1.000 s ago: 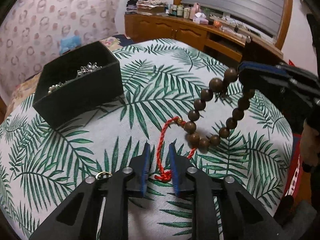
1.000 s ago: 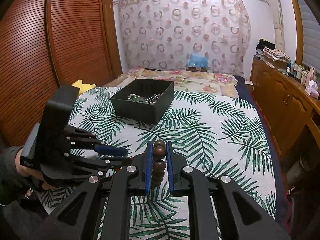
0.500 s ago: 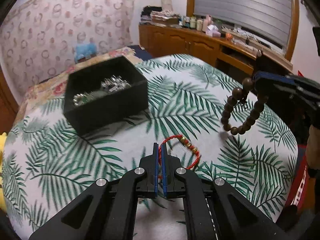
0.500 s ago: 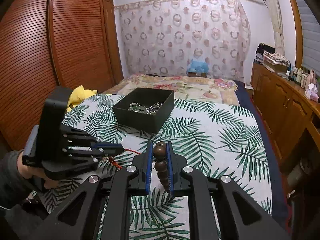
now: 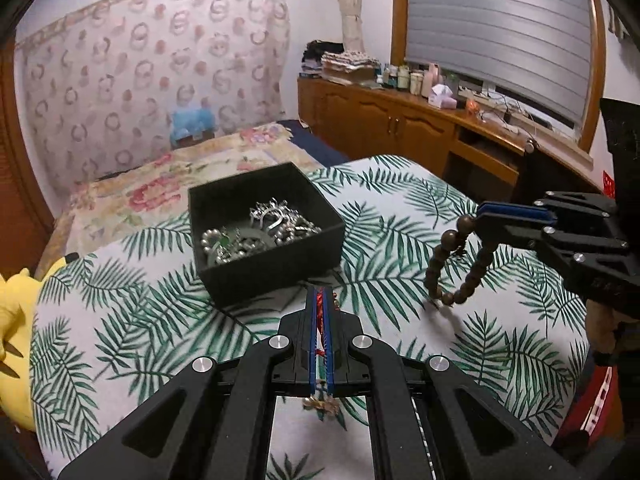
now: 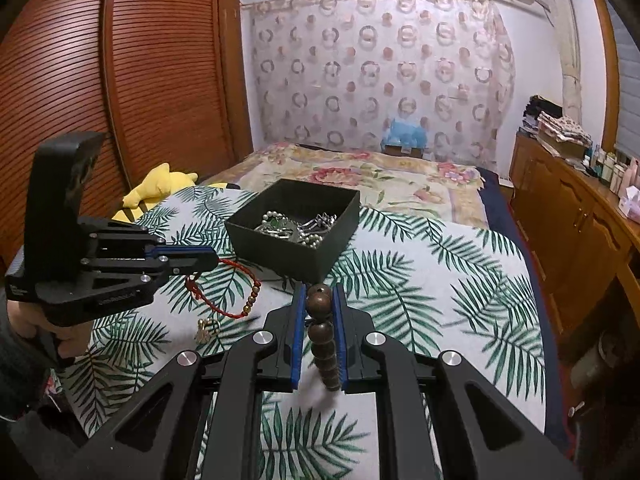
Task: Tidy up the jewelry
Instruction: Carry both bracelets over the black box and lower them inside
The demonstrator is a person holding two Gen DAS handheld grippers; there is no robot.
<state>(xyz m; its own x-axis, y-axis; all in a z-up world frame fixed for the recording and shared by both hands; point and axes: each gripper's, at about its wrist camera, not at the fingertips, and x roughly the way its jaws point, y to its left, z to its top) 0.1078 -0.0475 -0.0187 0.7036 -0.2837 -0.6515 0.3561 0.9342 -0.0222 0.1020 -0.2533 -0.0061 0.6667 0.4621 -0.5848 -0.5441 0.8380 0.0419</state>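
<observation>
While both grippers hang above the bed, each one has a bracelet. The left gripper (image 5: 319, 295) has its blue pads pressed together on a red cord bracelet (image 6: 224, 298). From the right wrist view I can see this bracelet hanging free under the fingertips, as a loop with some small gold beads on one side and a small gold charm (image 6: 206, 328) hanging lower. It does not touch the cloth.

The right gripper (image 6: 319, 300) pinches a wooden bead bracelet (image 5: 448, 268) between its pads. One dark bead stands just above the fingertips and the other beads hang down in a loop over the cloth. A hand (image 6: 38, 326) in a dark sleeve holds the handle of the left gripper.

Between and a little behind the two grippers stands a black box (image 5: 280, 268), open at the top. It rests on a white cloth with green leaf print (image 5: 400, 248) that covers the near part of the bed. Inside the box lies a heap of silver jewelry (image 5: 260, 228), with pearl-like beads and something green among it. Both bracelets are outside the box, near its front side, the red one on the left and the wooden one on the right.

A yellow plush toy (image 6: 160, 188) lies at the left edge of the cloth. A wooden cabinet (image 5: 400, 124) with bottles stands along the window.
</observation>
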